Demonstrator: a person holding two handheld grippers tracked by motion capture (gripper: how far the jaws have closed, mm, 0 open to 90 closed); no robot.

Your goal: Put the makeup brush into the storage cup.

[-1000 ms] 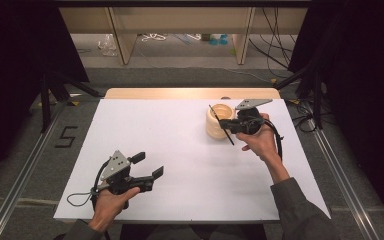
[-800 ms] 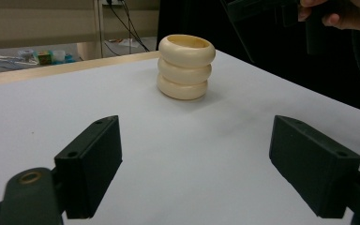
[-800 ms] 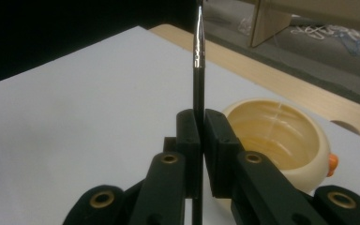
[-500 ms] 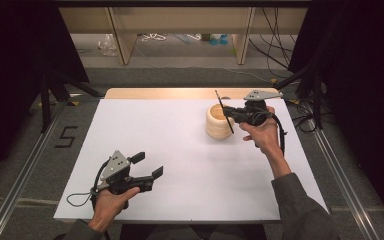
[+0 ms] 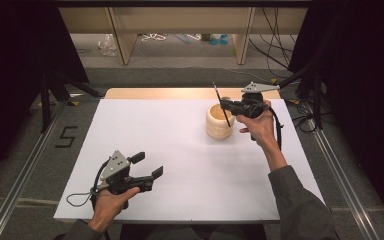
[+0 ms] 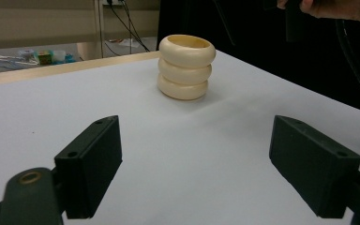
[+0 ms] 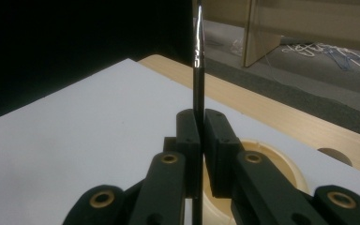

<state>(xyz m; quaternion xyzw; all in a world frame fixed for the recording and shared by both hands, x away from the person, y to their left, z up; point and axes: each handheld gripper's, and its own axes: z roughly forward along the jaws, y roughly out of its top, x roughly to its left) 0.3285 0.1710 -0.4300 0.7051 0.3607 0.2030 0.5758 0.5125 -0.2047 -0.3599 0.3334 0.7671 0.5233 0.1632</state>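
Observation:
A cream ridged cup (image 5: 217, 125) stands on the white table (image 5: 180, 165), right of centre toward the far edge. My right gripper (image 5: 226, 106) hovers just above the cup's right rim, shut on a thin black stick (image 5: 221, 103). The stick stands nearly upright, and its lower end reaches down over the cup's mouth. In the right gripper view the stick (image 7: 198, 61) rises between the closed pads (image 7: 188, 136), with the cup's rim (image 7: 281, 164) below. My left gripper (image 5: 149, 164) rests open near the front left edge. In the left gripper view the cup (image 6: 186, 65) stands beyond its wide jaws.
A wooden strip (image 5: 180, 93) borders the table's far edge. Beyond it are the floor, shelf legs (image 5: 122, 40) and loose cables. Metal rails (image 5: 25, 165) run along both sides of the table. Black stands (image 5: 310, 80) and cables lie at the right.
My right gripper has carried the stick a little toward the far edge, and the stick now stands more upright over the cup. The left gripper has kept still.

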